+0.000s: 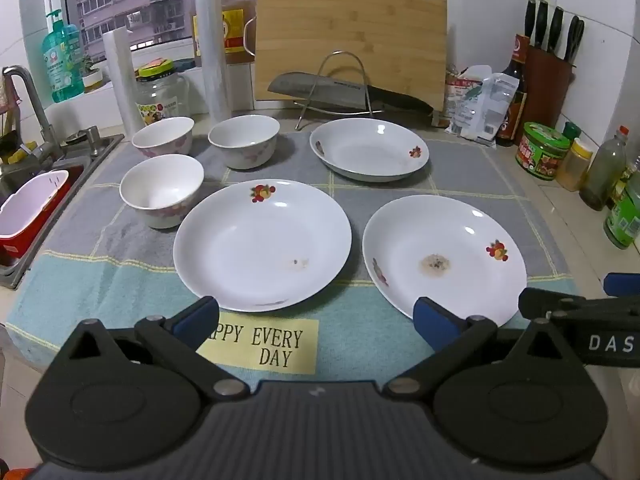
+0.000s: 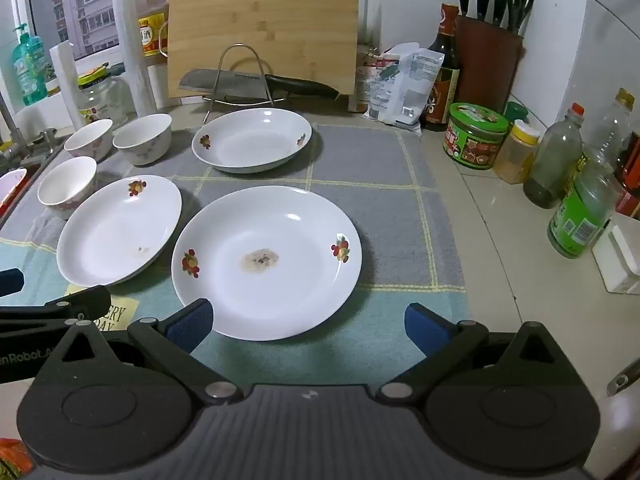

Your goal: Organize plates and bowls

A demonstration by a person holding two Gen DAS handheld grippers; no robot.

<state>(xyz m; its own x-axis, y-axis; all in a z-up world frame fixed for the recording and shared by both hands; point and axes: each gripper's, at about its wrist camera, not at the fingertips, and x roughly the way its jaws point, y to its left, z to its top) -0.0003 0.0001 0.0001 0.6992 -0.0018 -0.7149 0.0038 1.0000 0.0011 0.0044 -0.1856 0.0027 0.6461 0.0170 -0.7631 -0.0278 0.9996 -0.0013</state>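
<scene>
Three white plates with fruit prints lie on a grey and teal mat. The stained plate lies near right, a second plate near left, and a third plate behind them. Three white bowls with pink flowers stand upright at the left: a near bowl and two far bowls. My left gripper hangs open over the mat's front edge, just short of the near-left plate. My right gripper is open too, its pads either side of the stained plate's near rim, not touching it.
A sink with a red and white basket borders the mat on the left. Behind the plates stand a wire rack with a cleaver and a cutting board. Bottles and jars line the right counter.
</scene>
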